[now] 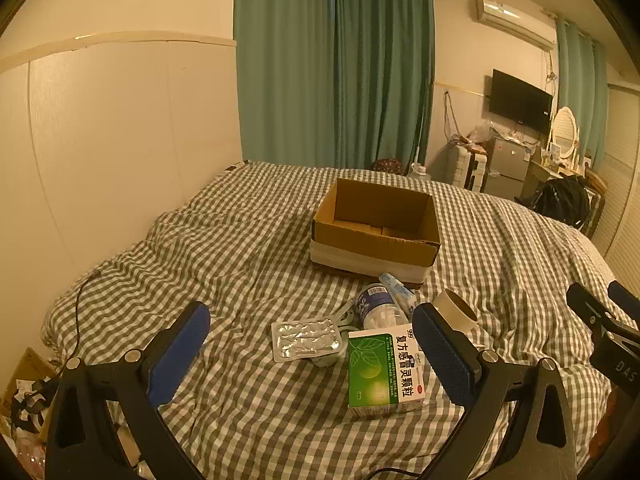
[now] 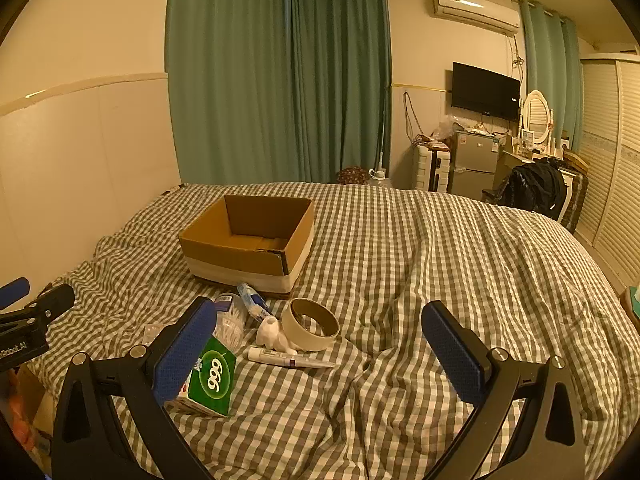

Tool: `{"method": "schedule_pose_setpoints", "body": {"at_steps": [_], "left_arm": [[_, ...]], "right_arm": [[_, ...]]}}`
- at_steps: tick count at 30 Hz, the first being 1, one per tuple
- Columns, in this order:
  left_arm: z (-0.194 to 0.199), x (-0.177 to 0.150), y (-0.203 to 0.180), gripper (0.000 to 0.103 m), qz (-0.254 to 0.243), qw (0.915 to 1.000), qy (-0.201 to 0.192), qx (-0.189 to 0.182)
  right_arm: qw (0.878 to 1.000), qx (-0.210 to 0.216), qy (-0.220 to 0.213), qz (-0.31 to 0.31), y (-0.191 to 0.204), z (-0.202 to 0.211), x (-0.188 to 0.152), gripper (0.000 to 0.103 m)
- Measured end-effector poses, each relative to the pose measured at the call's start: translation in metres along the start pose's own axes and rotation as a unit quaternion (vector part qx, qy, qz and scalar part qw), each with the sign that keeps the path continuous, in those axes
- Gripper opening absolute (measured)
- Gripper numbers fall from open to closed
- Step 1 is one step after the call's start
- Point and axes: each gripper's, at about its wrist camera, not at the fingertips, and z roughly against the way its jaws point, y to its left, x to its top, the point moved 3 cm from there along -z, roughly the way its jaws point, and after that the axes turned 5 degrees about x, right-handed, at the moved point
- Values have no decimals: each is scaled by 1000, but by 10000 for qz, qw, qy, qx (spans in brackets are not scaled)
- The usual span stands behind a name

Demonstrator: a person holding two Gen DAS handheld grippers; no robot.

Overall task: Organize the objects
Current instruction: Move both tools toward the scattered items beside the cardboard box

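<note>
On the bed [image 2: 440,240], a carton [image 2: 256,236] sits open toward the middle, with the clutter just before its near wall. Both tongs hang spread wide, gripping nothing. The left tongs [image 1: 312,344] frame a foil blister pack [image 1: 306,338] and a green box [image 1: 380,372], the box lying against the right finger. The right tongs [image 2: 320,344] frame a tape roll [image 2: 312,324], a white figure [image 2: 274,336] and a pen [image 2: 290,359]; the box [image 2: 212,378] lies by their left finger.
</note>
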Motion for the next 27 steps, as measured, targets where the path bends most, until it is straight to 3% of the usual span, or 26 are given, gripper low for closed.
{"method": "schedule_pose_setpoints", "body": {"at_steps": [18,27], "left_arm": [[-1,-1,-16,103,-108,9998,131,-92],[-11,-11,-32,103,-107,9988,405,-266]], "right_arm": [[10000,-23,-4,52,-3,2,1,103],[9999,-38,69,-124,-17,-3,-2,103]]}}
